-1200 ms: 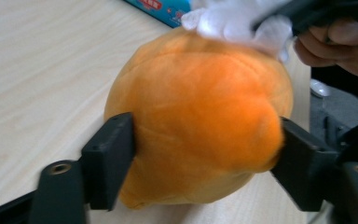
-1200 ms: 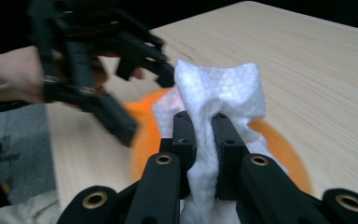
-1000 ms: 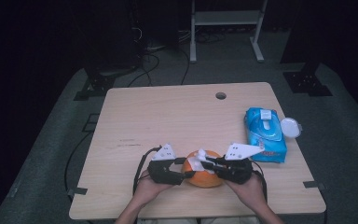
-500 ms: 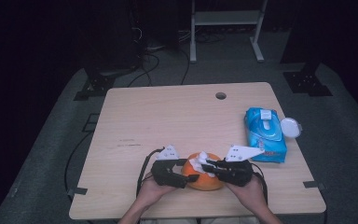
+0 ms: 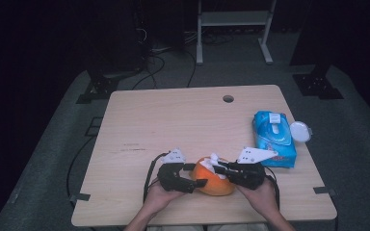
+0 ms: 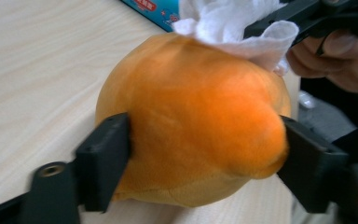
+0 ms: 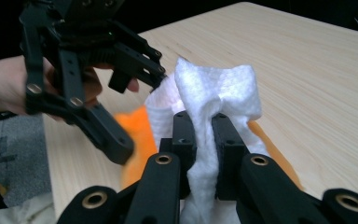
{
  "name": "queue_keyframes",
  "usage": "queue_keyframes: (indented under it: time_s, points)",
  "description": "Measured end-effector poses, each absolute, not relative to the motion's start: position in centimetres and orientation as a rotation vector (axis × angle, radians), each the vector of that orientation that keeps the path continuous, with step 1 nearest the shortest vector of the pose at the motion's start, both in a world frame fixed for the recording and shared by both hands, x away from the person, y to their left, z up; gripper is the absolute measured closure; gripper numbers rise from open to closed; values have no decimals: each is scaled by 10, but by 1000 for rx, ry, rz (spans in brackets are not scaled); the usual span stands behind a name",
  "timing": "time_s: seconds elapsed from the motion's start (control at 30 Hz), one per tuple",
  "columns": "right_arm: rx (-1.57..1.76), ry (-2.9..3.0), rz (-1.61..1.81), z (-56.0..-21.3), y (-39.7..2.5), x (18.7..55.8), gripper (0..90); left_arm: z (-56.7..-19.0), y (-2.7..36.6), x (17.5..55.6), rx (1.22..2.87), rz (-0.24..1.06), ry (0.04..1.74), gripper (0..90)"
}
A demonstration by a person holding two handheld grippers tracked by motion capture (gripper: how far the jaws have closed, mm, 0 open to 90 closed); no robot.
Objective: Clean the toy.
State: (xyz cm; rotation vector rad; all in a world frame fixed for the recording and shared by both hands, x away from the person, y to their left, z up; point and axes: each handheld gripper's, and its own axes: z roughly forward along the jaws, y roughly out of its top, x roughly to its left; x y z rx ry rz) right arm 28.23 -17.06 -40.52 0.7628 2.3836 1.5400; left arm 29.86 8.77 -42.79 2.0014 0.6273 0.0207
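An orange plush ball (image 5: 213, 180) (image 6: 191, 126) rests on the wooden table (image 5: 173, 125) near its front edge. My left gripper (image 5: 198, 175) (image 6: 205, 154) is shut on it, one jaw on each side. A white wet wipe (image 7: 209, 116) (image 6: 235, 25) (image 5: 212, 162) is pinched in my right gripper (image 5: 219, 167) (image 7: 204, 133), which is shut on it and presses it against the top of the ball. The orange ball (image 7: 137, 135) lies under the wipe in the right gripper view, with my left gripper (image 7: 121, 116) behind it.
A blue pack of wet wipes (image 5: 274, 138) with its white lid (image 5: 301, 131) flipped open lies at the right edge of the table. A round cable hole (image 5: 228, 98) sits near the far edge. Cables trail on the floor behind the table.
Both grippers and the ball have shifted slightly; the right gripper with the wipe has slid a little over the top of the ball.
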Motion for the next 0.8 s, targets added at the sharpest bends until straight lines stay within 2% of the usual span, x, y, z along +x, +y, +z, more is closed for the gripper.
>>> queue_keyframes:
  time_s: [0.07, 0.2, 0.37, 0.4, 0.47, 0.53, 0.57, 0.67, 0.73, 0.8]
  points:
    - [736, 2385, 1559, -401, -164, 280, 810, -425, 86, 296, 2022, 56, 596, 334]
    - [655, 2416, 1565, -398, -147, 276, 810, -424, 80, 290, 2061, 119, 545, 355]
    - [697, 2402, 1510, -397, -158, 284, 810, -425, 81, 289, 2066, 131, 527, 353]
    - [718, 2395, 1496, -397, -162, 286, 810, -425, 82, 290, 2054, 119, 550, 329]
    - [793, 2380, 1485, -402, -177, 291, 810, -425, 84, 294, 2022, 71, 628, 190]
    - [828, 2377, 1505, -405, -185, 290, 810, -428, 84, 299, 2005, -10, 675, 124]
    - [829, 2378, 1507, -405, -186, 289, 810, -430, 83, 300, 1994, -45, 680, 125]
    - [805, 2382, 1488, -403, -184, 284, 810, -429, 81, 298, 1994, -42, 673, 161]
    - [793, 2387, 1490, -403, -180, 280, 810, -427, 83, 297, 1992, -29, 653, 241]
    - [790, 2394, 1514, -403, -175, 277, 810, -426, 84, 297, 1994, -36, 651, 273]
